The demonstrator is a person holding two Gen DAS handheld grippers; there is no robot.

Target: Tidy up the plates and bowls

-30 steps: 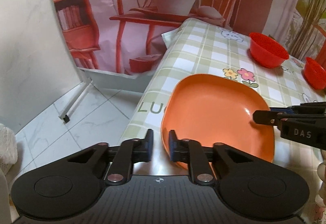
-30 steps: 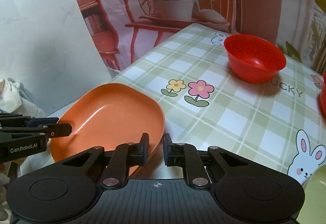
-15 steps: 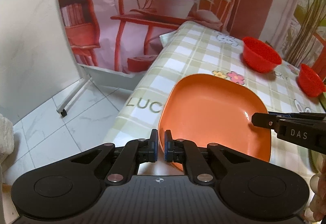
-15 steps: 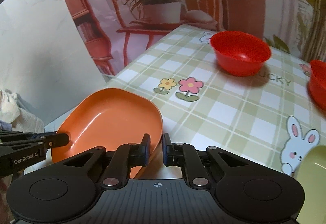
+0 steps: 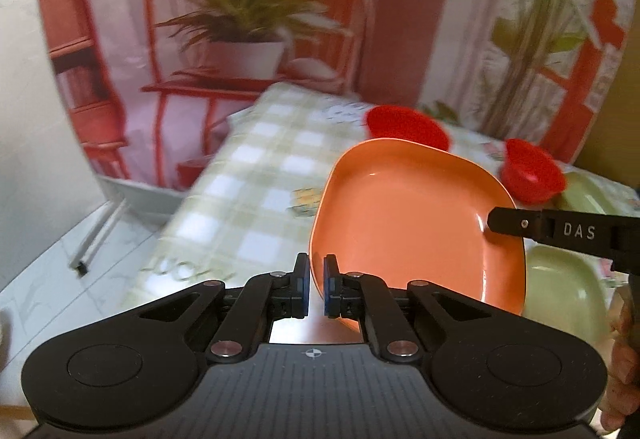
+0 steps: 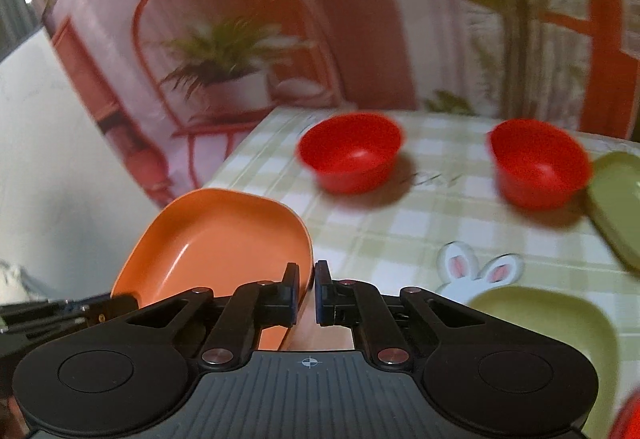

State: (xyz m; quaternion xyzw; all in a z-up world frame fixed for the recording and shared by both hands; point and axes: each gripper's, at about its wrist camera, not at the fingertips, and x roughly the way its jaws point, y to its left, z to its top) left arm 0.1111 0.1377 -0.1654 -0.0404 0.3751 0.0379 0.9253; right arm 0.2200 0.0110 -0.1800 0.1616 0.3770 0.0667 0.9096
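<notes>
An orange square plate (image 5: 408,223) is lifted off the table, held on two sides. My left gripper (image 5: 316,287) is shut on its near-left rim. My right gripper (image 6: 306,293) is shut on its opposite rim, where the plate (image 6: 224,235) shows at the left; its finger (image 5: 516,225) shows in the left wrist view at the plate's right edge. Two red bowls (image 6: 352,151) (image 6: 538,163) stand upright further back on the checked tablecloth (image 6: 400,227). A light green plate (image 6: 552,327) lies at the near right, another green plate (image 6: 618,195) further right.
The table's left edge (image 5: 192,199) drops to a tiled floor (image 5: 60,263). A printed backdrop with a plant and a red chair stands behind the table (image 5: 248,39). A rabbit print (image 6: 476,271) marks the cloth near the green plate.
Both grippers have raised the orange plate and carried it right, toward the green plate. The bowls and green plates have come further into view. The frames now are motion-blurred.
</notes>
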